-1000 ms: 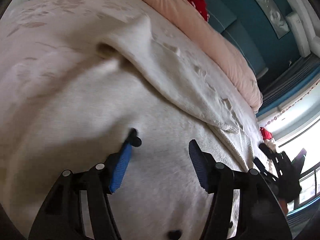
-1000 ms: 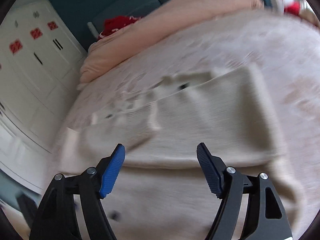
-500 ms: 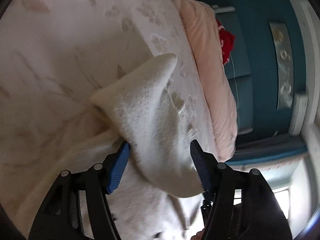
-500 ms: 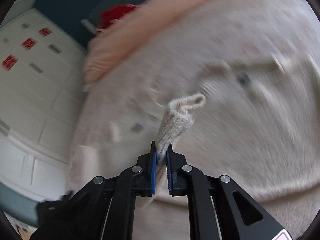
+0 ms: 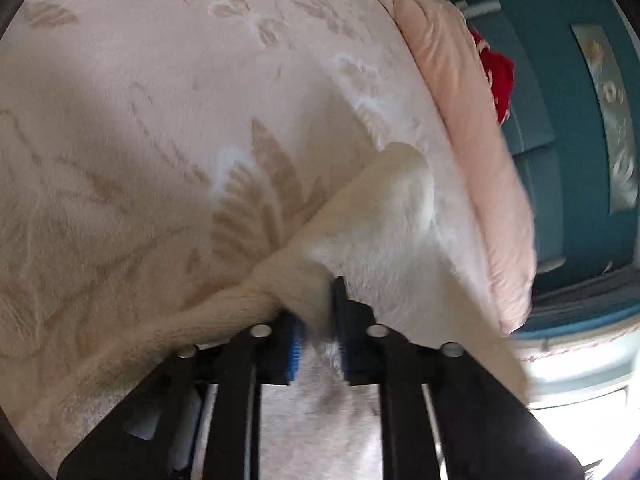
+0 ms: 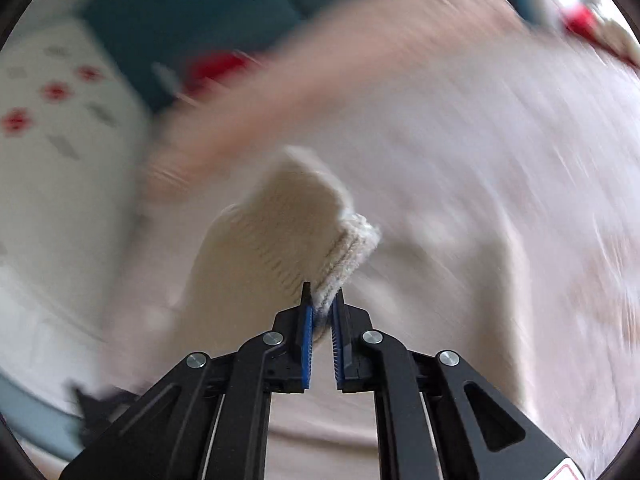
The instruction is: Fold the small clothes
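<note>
Writing: none legible | left gripper pinching cream knit | right gripper clamped on its ribbed edge

Cream knit garment on pale pink leaf-patterned bedspread.

Open bedspread lies leftward (patterned); the pink duvet blocks its far edge.

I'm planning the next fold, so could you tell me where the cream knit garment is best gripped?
Probably at its thick ribbed edge, coming in edge-on from the near side: the cream knit garment bunches there, as the right gripper and left gripper show.
</note>
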`<state>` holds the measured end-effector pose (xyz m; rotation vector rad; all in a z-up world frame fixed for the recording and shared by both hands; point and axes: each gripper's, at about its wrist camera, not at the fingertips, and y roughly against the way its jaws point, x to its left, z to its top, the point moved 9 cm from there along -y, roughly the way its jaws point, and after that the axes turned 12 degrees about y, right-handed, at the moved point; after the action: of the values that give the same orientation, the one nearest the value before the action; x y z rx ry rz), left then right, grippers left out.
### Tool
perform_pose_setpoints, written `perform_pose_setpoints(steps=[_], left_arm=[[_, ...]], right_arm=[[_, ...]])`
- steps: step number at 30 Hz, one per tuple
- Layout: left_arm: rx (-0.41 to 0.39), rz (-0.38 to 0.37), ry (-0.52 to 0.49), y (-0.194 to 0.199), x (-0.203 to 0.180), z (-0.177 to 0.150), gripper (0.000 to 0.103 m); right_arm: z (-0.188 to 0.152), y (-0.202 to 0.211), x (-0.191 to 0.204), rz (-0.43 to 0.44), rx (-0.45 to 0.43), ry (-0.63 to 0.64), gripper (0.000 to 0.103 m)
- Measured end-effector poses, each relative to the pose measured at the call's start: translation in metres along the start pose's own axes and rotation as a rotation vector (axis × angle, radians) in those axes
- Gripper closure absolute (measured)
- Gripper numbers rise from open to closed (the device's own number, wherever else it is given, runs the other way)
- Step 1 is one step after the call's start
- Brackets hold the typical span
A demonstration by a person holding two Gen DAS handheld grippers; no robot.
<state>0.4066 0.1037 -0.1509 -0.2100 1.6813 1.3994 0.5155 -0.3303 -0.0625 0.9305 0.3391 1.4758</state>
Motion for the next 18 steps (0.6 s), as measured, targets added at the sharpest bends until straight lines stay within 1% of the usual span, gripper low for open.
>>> perform_pose_setpoints(steps=[1,2,3,4,5,7,8,9,10,11,12,14,16,18], left_arm=[[-0.014,0.014,-0.032,0.000,-0.001,-0.002,0.093],[-0.039,0.035,-0.091,0.000,-0.004,-0.004,0.093],[-0.056,0.053,-0.137,0.000,-0.007,-0.006,0.093],[-0.071,0.066,-0.178,0.002,-0.005,-0.008,0.093],[-0.077,0.068,-0.194,0.002,-0.005,-0.008,0.093],[-0.091,0.057,-0.229,0.000,-0.006,-0.008,0.092],[-0.101,0.053,-0.249,0.000,-0.005,-0.009,0.092],[-0.117,0.055,-0.292,0.000,-0.006,-0.012,0.092],[-0.141,0.062,-0.351,-0.001,-0.008,-0.015,0.092],[-0.156,0.066,-0.383,-0.002,-0.009,-0.015,0.092],[-0.166,0.063,-0.395,-0.002,-0.010,-0.015,0.092],[-0.161,0.051,-0.382,-0.003,-0.009,-0.014,0.092],[-0.171,0.049,-0.400,-0.003,-0.008,-0.015,0.092],[-0.185,0.055,-0.414,-0.003,-0.008,-0.017,0.092]], right_arm=[[-0.020,-0.012,-0.017,-0.012,0.048,-0.033,0.096],[-0.033,-0.017,-0.028,-0.012,0.070,-0.059,0.096],[-0.039,-0.016,-0.032,0.016,0.057,-0.092,0.096],[-0.036,-0.010,-0.030,0.049,0.027,-0.115,0.096],[-0.027,0.003,-0.024,0.087,-0.024,-0.124,0.096],[-0.015,0.019,-0.015,0.117,-0.103,-0.097,0.096],[-0.013,0.024,-0.013,0.111,-0.130,-0.072,0.096],[-0.016,0.016,-0.017,0.085,-0.107,-0.052,0.096],[-0.026,0.001,-0.025,0.059,-0.052,-0.048,0.096],[-0.041,-0.018,-0.036,0.026,0.025,-0.059,0.096],[-0.053,-0.021,-0.045,0.026,0.043,-0.070,0.097],[-0.054,-0.013,-0.047,0.056,0.002,-0.102,0.097],[-0.048,0.002,-0.042,0.091,-0.052,-0.126,0.097],[-0.047,0.010,-0.040,0.071,-0.068,-0.100,0.094]])
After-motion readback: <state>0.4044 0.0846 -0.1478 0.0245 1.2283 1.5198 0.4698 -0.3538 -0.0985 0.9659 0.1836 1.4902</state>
